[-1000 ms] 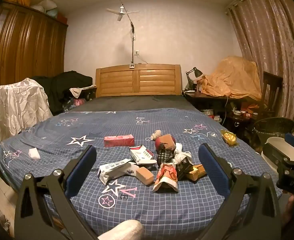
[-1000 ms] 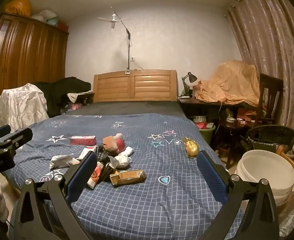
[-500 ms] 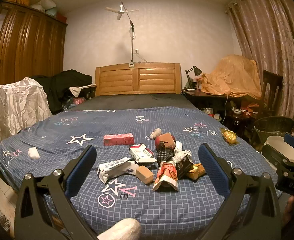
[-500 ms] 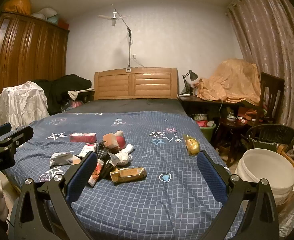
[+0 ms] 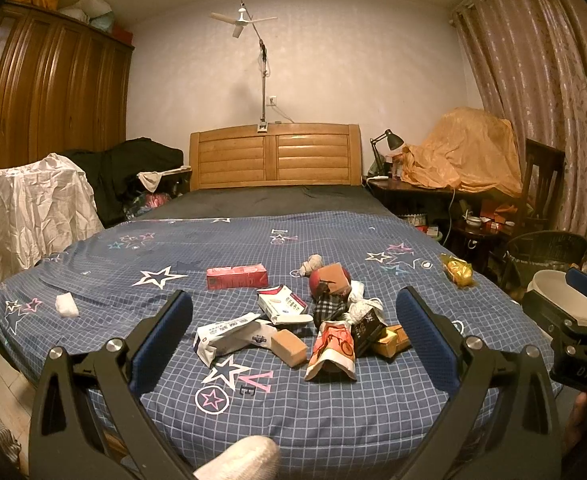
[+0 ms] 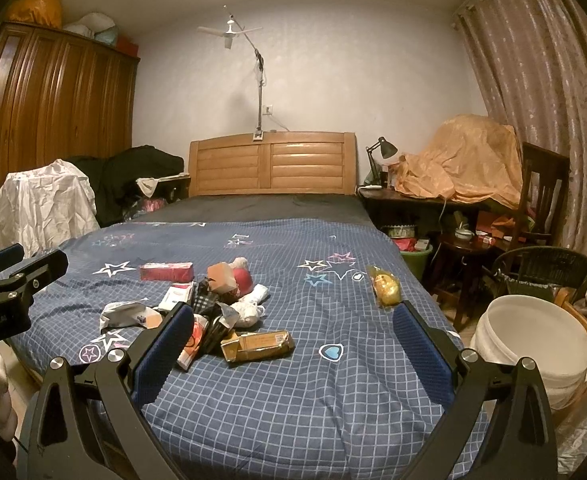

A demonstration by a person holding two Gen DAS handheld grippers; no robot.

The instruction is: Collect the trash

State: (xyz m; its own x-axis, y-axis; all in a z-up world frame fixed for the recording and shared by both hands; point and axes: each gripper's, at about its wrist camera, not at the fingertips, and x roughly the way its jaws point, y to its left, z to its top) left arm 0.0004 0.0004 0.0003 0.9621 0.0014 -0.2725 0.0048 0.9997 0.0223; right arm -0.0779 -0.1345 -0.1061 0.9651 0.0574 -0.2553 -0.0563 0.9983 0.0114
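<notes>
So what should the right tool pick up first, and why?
Probably the tan box. It lies at the near edge of the trash pile, nearest the right tool, which is open and empty. The white bucket stands beside the bed on that side, so easing forward over that box looks like the easiest start.

Trash pile (image 5: 317,320) mid-bed (image 5: 373,420); bucket (image 6: 533,344) right, seemingly on floor; headboard (image 5: 275,156) behind.
</notes>
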